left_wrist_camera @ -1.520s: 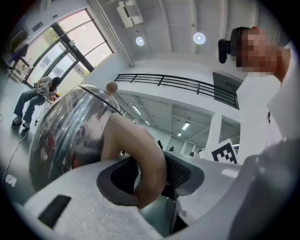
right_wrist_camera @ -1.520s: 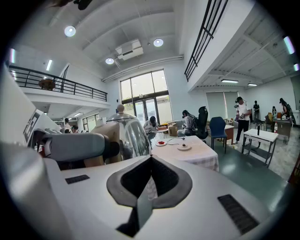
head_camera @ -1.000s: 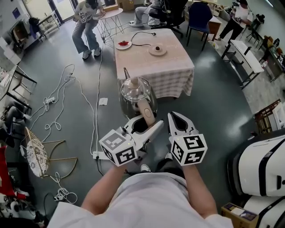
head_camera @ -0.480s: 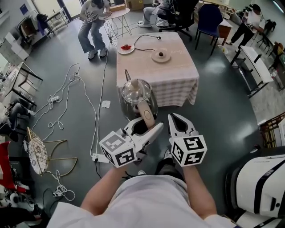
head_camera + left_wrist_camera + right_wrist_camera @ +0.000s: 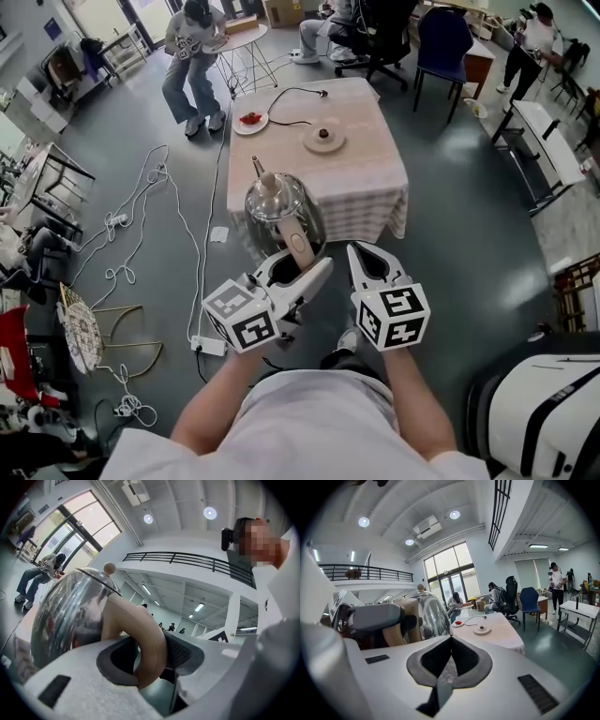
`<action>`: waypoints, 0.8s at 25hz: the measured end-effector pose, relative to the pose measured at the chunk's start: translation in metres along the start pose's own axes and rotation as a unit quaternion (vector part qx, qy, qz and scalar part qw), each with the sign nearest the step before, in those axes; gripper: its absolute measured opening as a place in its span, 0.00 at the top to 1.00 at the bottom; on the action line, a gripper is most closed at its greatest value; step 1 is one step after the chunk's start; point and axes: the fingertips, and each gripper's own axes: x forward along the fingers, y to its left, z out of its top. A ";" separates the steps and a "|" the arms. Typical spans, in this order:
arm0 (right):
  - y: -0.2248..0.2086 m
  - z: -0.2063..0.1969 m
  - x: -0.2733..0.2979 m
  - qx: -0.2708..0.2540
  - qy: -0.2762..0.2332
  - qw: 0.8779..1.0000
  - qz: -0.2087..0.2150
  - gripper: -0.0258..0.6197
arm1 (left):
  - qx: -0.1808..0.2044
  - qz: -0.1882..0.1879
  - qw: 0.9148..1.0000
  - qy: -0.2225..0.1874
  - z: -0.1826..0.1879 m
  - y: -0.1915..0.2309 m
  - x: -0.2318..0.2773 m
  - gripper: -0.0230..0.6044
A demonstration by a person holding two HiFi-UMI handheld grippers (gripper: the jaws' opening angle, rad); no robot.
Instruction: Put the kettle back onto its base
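Now your left gripper is clamped on the tan handle of the steel kettle, one pad on each side of the loop, and the kettle hangs upright in the air just in front of you. Your right gripper rides alongside on the right with its jaws together and nothing between them. Over the last second both grippers have kept their place in front of you while the room has slid toward you. The cloth-covered table sits closer than it did, and the kettle now overlaps its near left corner in the head view. It is still off the tabletop, as far as the pictures show. The round kettle base lies further in, toward the far middle of the table, well apart from the kettle. Its black cord trails away to the far side, and a small plate holding something red sits at the far left corner. So you are partway through the carry, and I judge the reach over the table and the lowering onto the base are still to come.
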 end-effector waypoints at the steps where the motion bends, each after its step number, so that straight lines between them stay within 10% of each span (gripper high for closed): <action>1: -0.007 0.003 0.002 0.001 0.000 1.000 0.003 0.95 | 0.000 0.003 1.000 0.001 0.000 0.001 0.007 0.69; 20: -0.055 0.013 0.054 -0.011 0.019 0.999 0.032 0.95 | 0.004 0.013 1.000 0.006 0.013 0.046 0.072 0.69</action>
